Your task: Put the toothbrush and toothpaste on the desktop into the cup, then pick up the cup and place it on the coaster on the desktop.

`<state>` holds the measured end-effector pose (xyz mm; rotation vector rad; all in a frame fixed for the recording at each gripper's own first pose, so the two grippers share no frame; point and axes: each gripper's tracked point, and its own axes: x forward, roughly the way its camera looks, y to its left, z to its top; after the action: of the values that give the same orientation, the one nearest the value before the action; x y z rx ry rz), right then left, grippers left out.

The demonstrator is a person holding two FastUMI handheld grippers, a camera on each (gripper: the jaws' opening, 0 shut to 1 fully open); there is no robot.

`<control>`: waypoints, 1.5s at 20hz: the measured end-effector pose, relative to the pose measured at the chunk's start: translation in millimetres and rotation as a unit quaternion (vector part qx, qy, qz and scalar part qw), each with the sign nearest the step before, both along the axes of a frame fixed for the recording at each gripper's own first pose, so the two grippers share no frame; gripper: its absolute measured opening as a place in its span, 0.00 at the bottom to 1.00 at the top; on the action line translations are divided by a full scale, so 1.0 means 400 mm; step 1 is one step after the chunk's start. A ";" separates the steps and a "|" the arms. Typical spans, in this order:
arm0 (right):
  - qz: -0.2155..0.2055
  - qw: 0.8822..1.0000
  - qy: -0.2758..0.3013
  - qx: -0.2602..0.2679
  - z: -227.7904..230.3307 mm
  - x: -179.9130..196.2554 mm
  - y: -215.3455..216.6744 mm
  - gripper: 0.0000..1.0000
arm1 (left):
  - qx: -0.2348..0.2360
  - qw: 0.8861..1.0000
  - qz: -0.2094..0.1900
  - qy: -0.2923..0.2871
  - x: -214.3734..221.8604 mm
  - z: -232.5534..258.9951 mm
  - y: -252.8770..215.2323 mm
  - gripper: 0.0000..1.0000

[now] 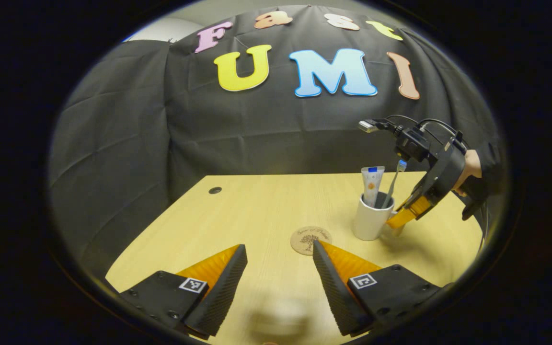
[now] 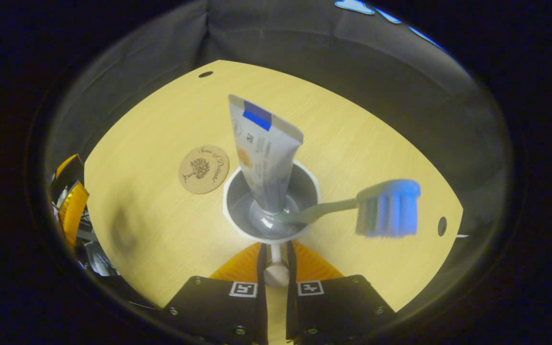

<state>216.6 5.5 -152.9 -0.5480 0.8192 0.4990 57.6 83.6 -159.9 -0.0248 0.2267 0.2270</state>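
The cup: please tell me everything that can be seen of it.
The cup is white, smooth and glossy like ceramic, grey inside, with a handle. It stands upright on the wooden desk, beside the round coaster, not on it. The toothpaste stands in it cap down, and the toothbrush leans over its rim with the bristles up. The right gripper is closed on the handle. The left gripper is open and apart from it.

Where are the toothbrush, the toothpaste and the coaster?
toothbrush (image 2: pixel 388 208): right gripper view, on its blue bristle head.
toothpaste (image 2: pixel 264 148): right gripper view, middle of the tube.
coaster (image 1: pixel 306 239): left gripper view, its round top.
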 end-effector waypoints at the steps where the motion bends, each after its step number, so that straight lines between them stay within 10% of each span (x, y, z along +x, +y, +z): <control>1: -0.005 1.000 0.001 0.008 -0.014 0.007 0.005 0.08 | 0.000 1.000 0.000 0.000 0.003 0.000 0.000 0.92; 30: 0.022 0.997 -0.021 0.071 0.028 -0.042 0.197 0.07 | 0.009 1.000 0.029 0.000 -0.060 0.008 0.083 0.95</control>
<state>200.0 84.4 -141.7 -0.4448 0.7256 0.5802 33.6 116.9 -156.5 -0.0127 0.2250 0.2860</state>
